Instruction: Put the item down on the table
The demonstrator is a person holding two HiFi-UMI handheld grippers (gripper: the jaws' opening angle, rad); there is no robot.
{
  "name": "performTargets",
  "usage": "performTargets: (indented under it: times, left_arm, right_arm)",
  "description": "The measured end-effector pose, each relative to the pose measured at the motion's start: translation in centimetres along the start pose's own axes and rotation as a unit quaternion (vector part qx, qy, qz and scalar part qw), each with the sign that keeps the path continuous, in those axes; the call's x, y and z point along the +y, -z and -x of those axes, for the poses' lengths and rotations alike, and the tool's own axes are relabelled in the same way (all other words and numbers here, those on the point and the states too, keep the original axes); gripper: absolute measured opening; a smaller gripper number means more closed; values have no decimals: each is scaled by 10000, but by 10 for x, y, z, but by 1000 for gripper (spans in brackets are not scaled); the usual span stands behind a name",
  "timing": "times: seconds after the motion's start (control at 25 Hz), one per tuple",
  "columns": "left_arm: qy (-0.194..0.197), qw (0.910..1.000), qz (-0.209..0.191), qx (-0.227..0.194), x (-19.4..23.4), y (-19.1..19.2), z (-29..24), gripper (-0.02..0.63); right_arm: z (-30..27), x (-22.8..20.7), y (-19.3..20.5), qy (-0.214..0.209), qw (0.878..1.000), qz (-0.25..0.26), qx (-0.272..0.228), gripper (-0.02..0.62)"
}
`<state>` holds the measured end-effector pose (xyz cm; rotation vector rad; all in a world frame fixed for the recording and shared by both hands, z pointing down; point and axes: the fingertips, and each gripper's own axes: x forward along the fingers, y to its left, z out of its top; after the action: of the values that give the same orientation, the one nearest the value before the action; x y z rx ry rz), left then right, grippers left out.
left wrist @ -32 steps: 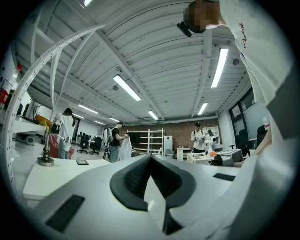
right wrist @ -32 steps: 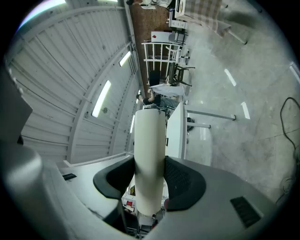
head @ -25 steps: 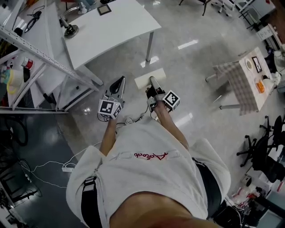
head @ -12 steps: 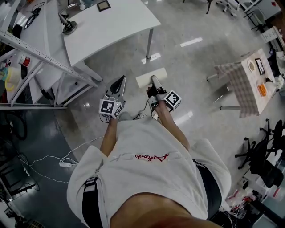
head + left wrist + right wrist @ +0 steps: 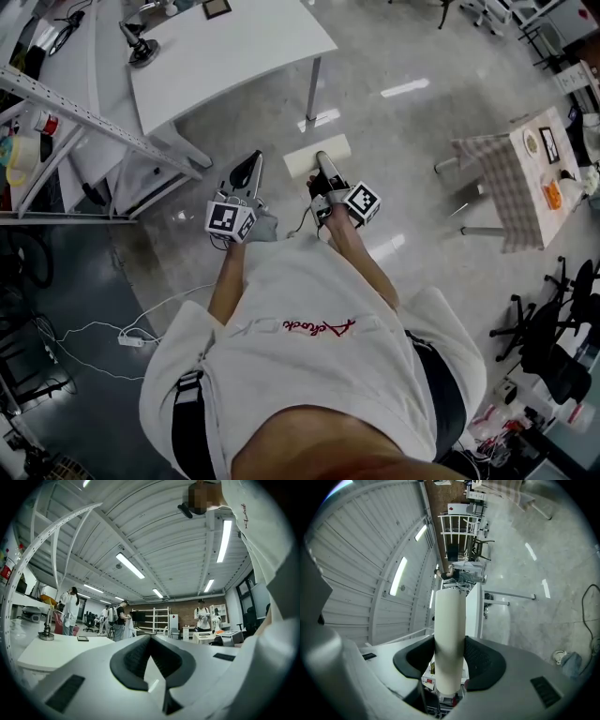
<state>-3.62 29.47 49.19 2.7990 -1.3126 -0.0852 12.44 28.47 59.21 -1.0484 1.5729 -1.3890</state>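
A cream-coloured cylinder [image 5: 298, 164] lies crosswise in my right gripper [image 5: 322, 169], held level above the shiny floor. In the right gripper view the cylinder [image 5: 450, 630] stands between the dark pads [image 5: 485, 660], and my right gripper [image 5: 450, 656] is shut on it. My left gripper [image 5: 251, 167] hovers just to the left with its tips together and nothing in it; the left gripper view shows its jaws [image 5: 150, 639] meeting at the tip. The white table [image 5: 234, 56] is ahead and to the left, and its top [image 5: 61, 648] fills the lower left of the left gripper view.
A metal rack frame [image 5: 75, 112] stands at the left, next to the table. A small stand [image 5: 141, 52] sits on the table top. A table with a checked cloth [image 5: 511, 178] and office chairs [image 5: 553, 319] are at the right. A cable and power strip [image 5: 127, 339] lie on the floor. People [image 5: 70, 611] stand beyond the table.
Both grippers and the person have drifted a little toward the white table. The cylinder stays gripped in the right gripper, and the left stays shut.
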Motion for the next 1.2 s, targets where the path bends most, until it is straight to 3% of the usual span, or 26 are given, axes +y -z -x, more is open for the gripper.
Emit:
performTargets:
  times: [0.48,0.72,1.2]
  left_arm:
    - [-111,9999,23,-16,30,5,-29,20]
    - [15,9999,125,94,49,20,-56,20]
    - [165,9995,246,114,126,16,-123,20]
  right_arm:
    - [-50,-6,-9,-83,9998,57,199,218]
    - [-77,-19,-15,10,9998,14,196,218]
    - [-171,-22,-35,122,9999,65,38,218]
